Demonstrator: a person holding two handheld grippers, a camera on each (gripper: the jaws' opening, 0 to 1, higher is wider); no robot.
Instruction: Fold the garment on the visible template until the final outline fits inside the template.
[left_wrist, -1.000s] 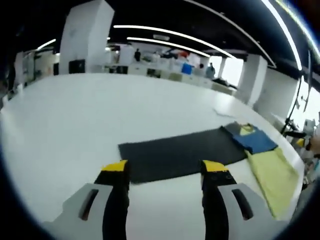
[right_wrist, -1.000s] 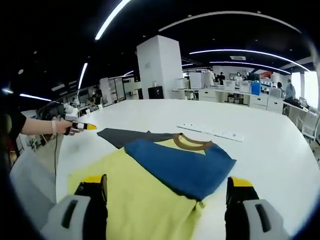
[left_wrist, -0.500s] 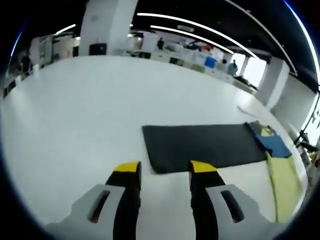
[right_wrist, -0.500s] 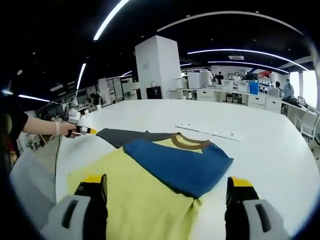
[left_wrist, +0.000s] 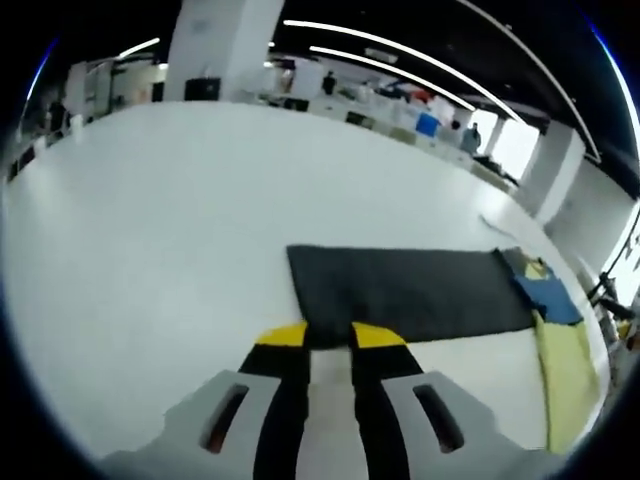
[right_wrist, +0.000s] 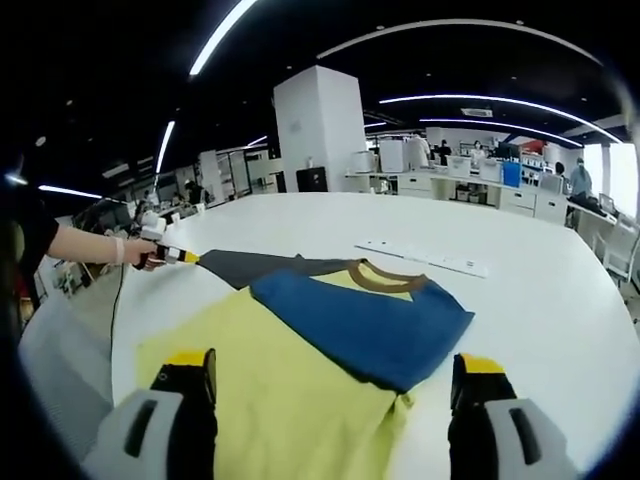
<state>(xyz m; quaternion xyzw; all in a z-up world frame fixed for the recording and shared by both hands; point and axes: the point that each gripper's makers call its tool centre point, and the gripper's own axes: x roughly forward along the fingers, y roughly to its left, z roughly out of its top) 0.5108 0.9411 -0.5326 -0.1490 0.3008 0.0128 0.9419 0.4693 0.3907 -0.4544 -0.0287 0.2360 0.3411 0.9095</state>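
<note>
A dark grey template mat lies flat on the white table. My left gripper sits at the mat's near left corner, its yellow-tipped jaws nearly together with a thin gap and the mat's edge between the tips. The garment, a yellow shirt with a blue part folded over it and a brown collar, overlaps the mat's far end. My right gripper hovers open and wide over the shirt's near end. From the right gripper view, the left gripper touches the mat's corner.
A long white strip lies on the table beyond the garment. A person's arm reaches in from the left. The table's rounded edge runs close on that side. A white pillar and office desks stand far behind.
My left gripper's jaws have drawn from wide apart to nearly together and moved down onto the mat's near corner. The right gripper stays open over the shirt.
</note>
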